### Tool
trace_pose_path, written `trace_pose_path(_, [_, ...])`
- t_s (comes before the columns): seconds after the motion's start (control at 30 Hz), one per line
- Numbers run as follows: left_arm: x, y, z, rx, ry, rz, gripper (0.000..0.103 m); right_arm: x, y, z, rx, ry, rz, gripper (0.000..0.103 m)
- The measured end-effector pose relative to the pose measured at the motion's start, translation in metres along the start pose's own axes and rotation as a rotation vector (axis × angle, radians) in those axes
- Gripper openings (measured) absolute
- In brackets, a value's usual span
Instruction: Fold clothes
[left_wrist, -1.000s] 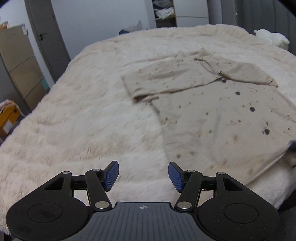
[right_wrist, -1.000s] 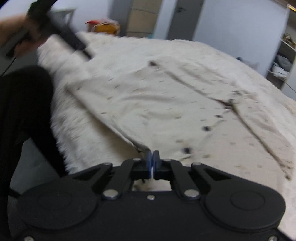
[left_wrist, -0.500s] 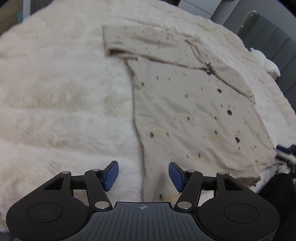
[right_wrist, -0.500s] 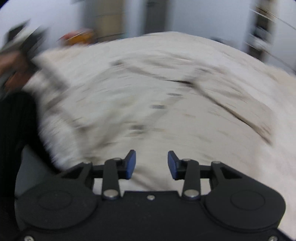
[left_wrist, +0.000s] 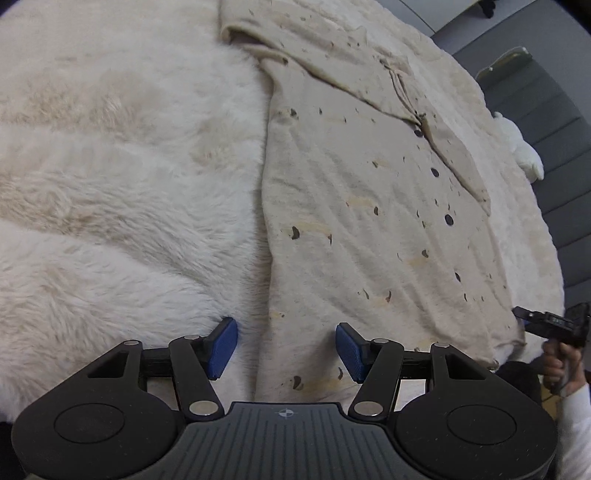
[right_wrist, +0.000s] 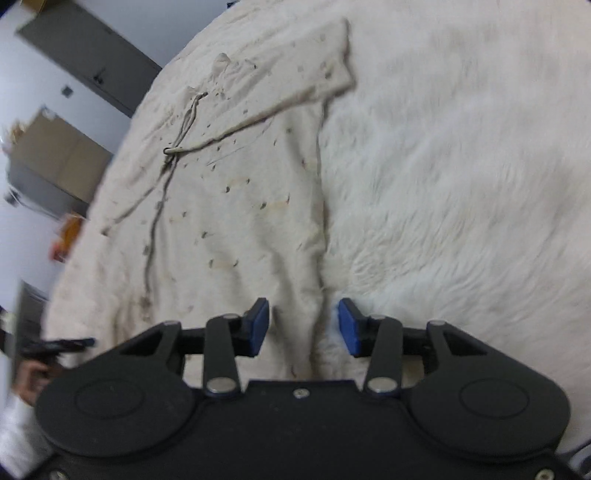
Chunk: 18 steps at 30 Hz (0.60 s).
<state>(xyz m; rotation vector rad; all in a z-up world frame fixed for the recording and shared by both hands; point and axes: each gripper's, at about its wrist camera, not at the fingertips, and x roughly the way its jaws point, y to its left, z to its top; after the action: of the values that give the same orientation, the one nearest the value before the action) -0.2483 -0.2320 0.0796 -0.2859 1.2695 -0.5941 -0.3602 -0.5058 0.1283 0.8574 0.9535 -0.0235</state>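
Right gripper (right_wrist: 302, 326) now released; shirt (left_wrist: 369, 221) lengthwise, collar away.

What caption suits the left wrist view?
Open left gripper straddling the beige shirt's left hem corner on the furry white blanket.

Spread fingers (right_wrist: 347, 325) of the right gripper (right_wrist: 301, 325) astride the shirt (right_wrist: 236, 192) edge (fluffy blanket (right_wrist: 461, 184) beneath)
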Motion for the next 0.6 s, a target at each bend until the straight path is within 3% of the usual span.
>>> trace_pose_path(0.07, [0.003, -0.002, -0.001, -0.008, 0.002, -0.014, 0.054, 0.006, 0.000, -0.001, 0.016, 0.031, 0.075, 0.035])
trace_pose_path(0.1, [0.005, -0.005, -0.002, 0.004, 0.006, -0.018, 0.054, 0.009, 0.000, -0.001, 0.027, 0.045, 0.129, 0.027])
trace_pose_path(0.13, [0.006, -0.006, -0.002, 0.008, 0.009, -0.015, 0.048, 0.013, -0.002, -0.001, 0.049, 0.061, 0.183, 0.015])
trace_pose_path(0.17, [0.007, -0.007, 0.000, 0.003, 0.010, -0.007, 0.043, 0.018, -0.003, -0.001, 0.061, 0.070, 0.187, 0.012])
trace_pose_path(0.27, [0.008, -0.002, 0.002, -0.038, 0.016, -0.016, 0.016, 0.025, -0.002, 0.000, 0.072, 0.091, 0.183, 0.004])
trace_pose_path(0.3, [0.008, 0.002, 0.002, -0.062, 0.019, -0.032, 0.002, 0.022, 0.001, 0.001, 0.069, 0.078, 0.202, 0.002])
trace_pose_path(0.43, [-0.014, 0.005, -0.002, -0.081, -0.027, -0.115, 0.001, 0.003, 0.016, 0.002, 0.042, 0.008, 0.238, 0.001])
trace_pose_path(0.6, [-0.071, 0.012, -0.012, -0.141, -0.160, -0.248, 0.000, -0.035, 0.041, -0.001, -0.013, -0.105, 0.294, 0.001])
